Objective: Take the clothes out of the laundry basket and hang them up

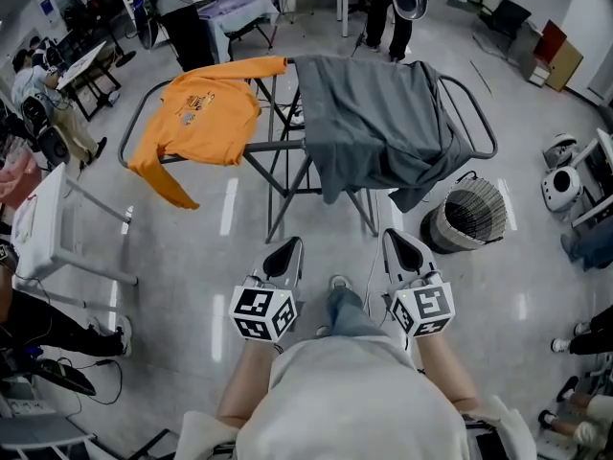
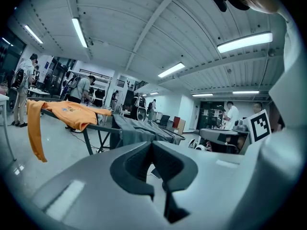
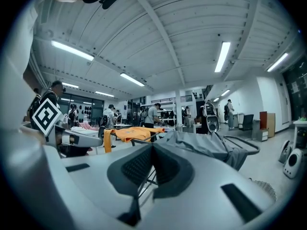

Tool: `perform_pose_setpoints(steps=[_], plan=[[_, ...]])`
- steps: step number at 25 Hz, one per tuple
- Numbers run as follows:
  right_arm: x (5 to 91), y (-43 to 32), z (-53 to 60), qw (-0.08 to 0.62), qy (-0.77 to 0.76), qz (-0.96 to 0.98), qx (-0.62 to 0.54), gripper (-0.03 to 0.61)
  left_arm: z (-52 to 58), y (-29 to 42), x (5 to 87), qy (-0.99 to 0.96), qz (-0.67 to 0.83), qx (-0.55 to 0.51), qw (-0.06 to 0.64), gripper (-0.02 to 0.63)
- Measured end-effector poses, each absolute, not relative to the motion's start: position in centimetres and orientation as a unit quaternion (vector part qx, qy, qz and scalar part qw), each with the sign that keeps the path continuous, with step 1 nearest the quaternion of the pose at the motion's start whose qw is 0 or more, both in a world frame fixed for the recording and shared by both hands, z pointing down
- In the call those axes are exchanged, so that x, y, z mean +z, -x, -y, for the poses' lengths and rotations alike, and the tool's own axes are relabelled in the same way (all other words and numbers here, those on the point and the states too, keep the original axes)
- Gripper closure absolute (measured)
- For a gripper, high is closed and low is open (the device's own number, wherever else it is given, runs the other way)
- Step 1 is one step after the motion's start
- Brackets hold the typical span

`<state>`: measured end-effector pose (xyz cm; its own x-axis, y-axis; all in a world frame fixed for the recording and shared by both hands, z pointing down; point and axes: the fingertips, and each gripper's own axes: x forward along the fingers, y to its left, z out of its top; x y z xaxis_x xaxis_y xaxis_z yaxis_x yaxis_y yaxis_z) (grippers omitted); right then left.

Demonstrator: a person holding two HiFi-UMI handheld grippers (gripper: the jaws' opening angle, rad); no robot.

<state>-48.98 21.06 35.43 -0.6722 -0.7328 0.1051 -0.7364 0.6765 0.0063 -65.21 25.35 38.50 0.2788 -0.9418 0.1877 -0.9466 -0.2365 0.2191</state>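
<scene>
An orange shirt (image 1: 198, 115) and a grey garment (image 1: 378, 123) lie draped over the metal drying rack (image 1: 278, 147). The same orange shirt (image 2: 67, 113) (image 3: 135, 132) and grey garment (image 2: 139, 131) (image 3: 204, 145) show ahead in both gripper views. A round mesh laundry basket (image 1: 467, 217) stands on the floor to the right of the rack. My left gripper (image 1: 284, 254) and right gripper (image 1: 403, 248) hang side by side near my body, short of the rack, both shut with nothing between the jaws.
A white ironing-board-like stand (image 1: 43, 226) is at the left. Tables and several people (image 1: 187, 12) fill the far side of the room. White devices (image 1: 560, 185) sit on the floor at the right. Grey floor lies between me and the rack.
</scene>
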Motion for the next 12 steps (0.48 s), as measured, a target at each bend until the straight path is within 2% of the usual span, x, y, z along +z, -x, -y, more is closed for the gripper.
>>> perform_pose_setpoints(steps=[12], plan=[[35.6, 49.14, -20.4, 0.044, -0.406, 0.912, 0.026, 0.578, -25.13, 65.54, 38.61, -0.784, 0.602, 0.004, 0.152, 0.603]])
